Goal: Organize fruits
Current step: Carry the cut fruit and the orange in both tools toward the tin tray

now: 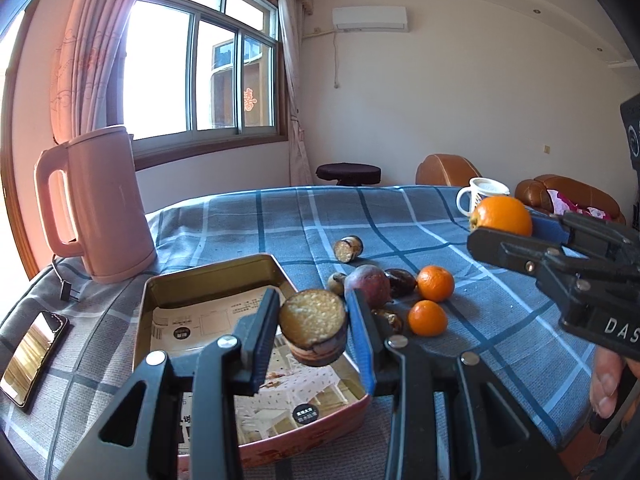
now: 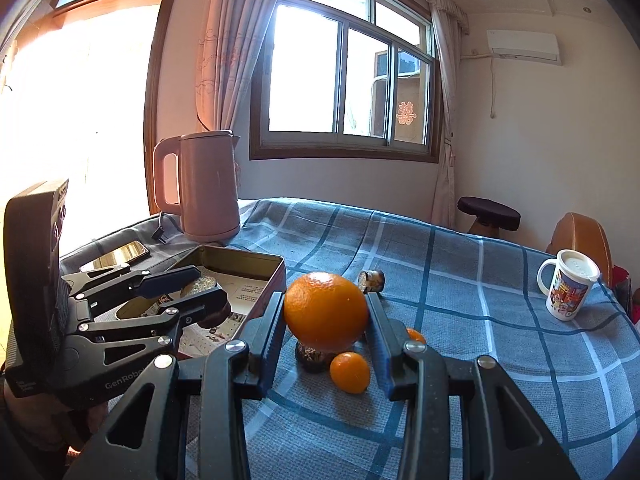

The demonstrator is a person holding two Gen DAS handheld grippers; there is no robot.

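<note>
Left gripper clamps cut fruit piece — right gripper clamps orange.

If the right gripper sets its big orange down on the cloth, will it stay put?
Probably not by itself. The orange is round and smooth, so it may roll on the flat cloth. Gripped only at its sides by the right gripper, it could also slip. The walled tin would likely hold it.

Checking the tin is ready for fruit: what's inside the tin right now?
The tin holds printed paper sheets lining its floor; no fruit rests in it. The left gripper holds a cut purple-skinned piece above it, hiding part of the floor.
</note>
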